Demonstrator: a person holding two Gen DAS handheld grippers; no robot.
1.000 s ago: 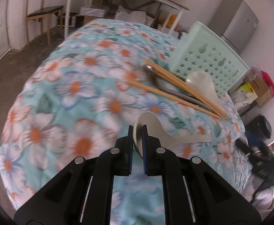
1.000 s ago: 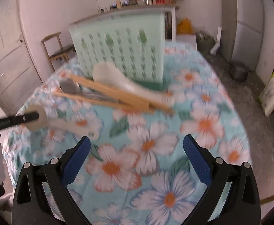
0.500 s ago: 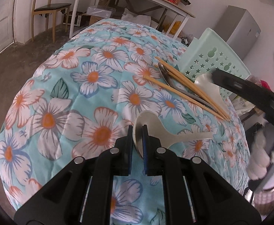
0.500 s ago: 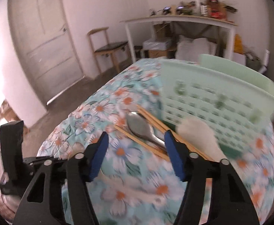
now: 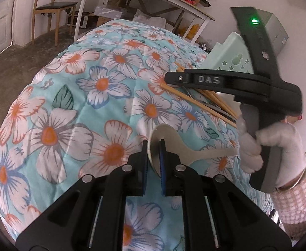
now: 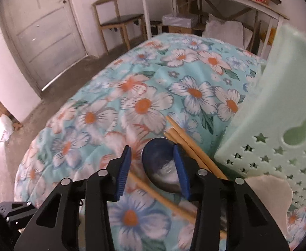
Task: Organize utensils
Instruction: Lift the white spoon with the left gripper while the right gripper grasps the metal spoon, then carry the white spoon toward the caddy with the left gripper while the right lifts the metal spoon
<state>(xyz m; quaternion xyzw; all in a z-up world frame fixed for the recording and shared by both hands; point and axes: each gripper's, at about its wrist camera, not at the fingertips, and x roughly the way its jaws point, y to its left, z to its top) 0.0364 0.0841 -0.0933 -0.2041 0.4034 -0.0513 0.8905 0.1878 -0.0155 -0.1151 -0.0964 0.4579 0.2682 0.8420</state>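
**Left jaws hold the white spoon; right jaws closing around the metal spoon**

The left gripper (image 5: 154, 163) has its jaws clamped on the bowl of a white ceramic spoon (image 5: 174, 146), whose handle runs off to the right above the flowered tablecloth (image 5: 102, 83) that covers the tabletop. The spoon's bowl stands on edge between the blue pads.

The right gripper (image 6: 152, 167), held in a white-gloved hand (image 5: 255, 146) with a pink checked sleeve (image 5: 295, 205), reaches down over the utensil pile. Its jaws are closing, and the bowl of a metal spoon (image 6: 159, 163) lies between them: the right pad is at the bowl's rim, while the left pad stands apart from it with tablecloth showing in the gap. Whether the right pad presses on the rim cannot be told.

Wooden chopsticks (image 6: 186, 144) lie crossed under and beside the metal spoon. Just to the right stands a pale green perforated basket (image 6: 282, 125), and a second white spoon (image 6: 268, 190) rests against its foot.
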